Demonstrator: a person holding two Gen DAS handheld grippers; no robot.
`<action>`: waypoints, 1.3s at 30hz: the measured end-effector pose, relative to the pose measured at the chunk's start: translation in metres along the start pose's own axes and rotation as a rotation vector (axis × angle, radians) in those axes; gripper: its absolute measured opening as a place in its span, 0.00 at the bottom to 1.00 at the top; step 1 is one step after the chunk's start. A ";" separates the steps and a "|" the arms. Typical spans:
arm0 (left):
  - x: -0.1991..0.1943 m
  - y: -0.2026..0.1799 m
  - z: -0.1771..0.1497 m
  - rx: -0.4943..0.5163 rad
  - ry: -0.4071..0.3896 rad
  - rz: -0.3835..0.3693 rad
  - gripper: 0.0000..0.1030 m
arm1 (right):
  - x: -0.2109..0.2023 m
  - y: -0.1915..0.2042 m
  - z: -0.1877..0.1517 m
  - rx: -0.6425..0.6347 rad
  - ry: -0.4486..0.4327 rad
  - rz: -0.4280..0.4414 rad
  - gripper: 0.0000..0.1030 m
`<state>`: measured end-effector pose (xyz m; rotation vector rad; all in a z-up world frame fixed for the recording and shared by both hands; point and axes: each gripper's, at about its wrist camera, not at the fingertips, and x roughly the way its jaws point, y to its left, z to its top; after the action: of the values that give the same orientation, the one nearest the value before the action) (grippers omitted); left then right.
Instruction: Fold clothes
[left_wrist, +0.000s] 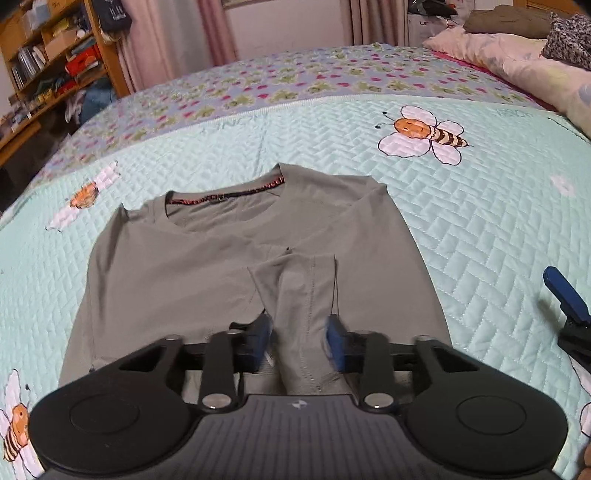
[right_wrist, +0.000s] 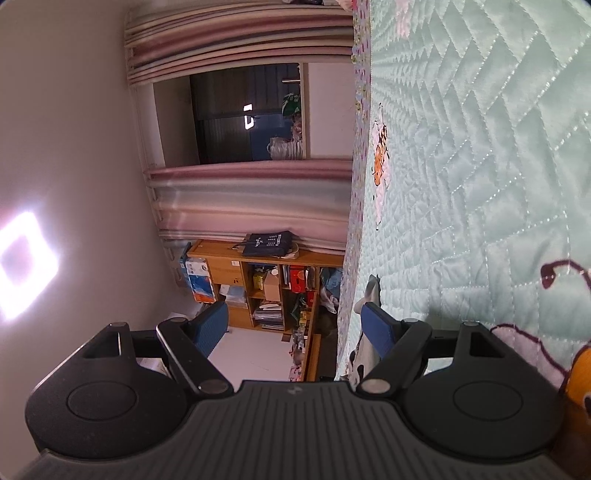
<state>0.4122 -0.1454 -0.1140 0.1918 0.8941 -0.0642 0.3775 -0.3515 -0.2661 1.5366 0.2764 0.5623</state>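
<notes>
A grey T-shirt (left_wrist: 177, 266) lies flat on the mint quilted bedspread (left_wrist: 480, 229), its neck with the red-lettered band pointing away from me. One sleeve (left_wrist: 299, 291) is folded in over the middle of the shirt and runs toward the camera. My left gripper (left_wrist: 300, 332) points down at it, and the sleeve band lies flat between the blue pads without being pinched. My right gripper (right_wrist: 293, 314) is rolled on its side just off the bedspread (right_wrist: 480, 155), open with nothing between its fingers. One of its blue fingers (left_wrist: 565, 295) shows at the right edge of the left wrist view.
Pillows and piled bedding (left_wrist: 517, 55) sit at the far right of the bed. A wooden bookshelf (left_wrist: 55, 62) full of boxes stands at the left past the bed's edge, also in the right wrist view as the bookshelf (right_wrist: 280, 291). Curtains (right_wrist: 240, 199) hang behind.
</notes>
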 end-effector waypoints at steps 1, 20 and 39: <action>-0.001 0.000 0.000 -0.005 -0.001 -0.005 0.54 | -0.001 -0.002 0.001 0.003 0.001 0.002 0.77; -0.013 -0.016 0.006 0.122 -0.016 0.018 0.03 | -0.007 -0.001 0.003 0.028 0.003 0.008 0.77; -0.067 0.015 0.039 0.145 -0.340 0.023 0.03 | -0.007 0.003 -0.001 0.023 0.000 0.009 0.77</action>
<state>0.4020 -0.1398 -0.0355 0.3165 0.5482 -0.1359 0.3709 -0.3547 -0.2644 1.5605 0.2767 0.5680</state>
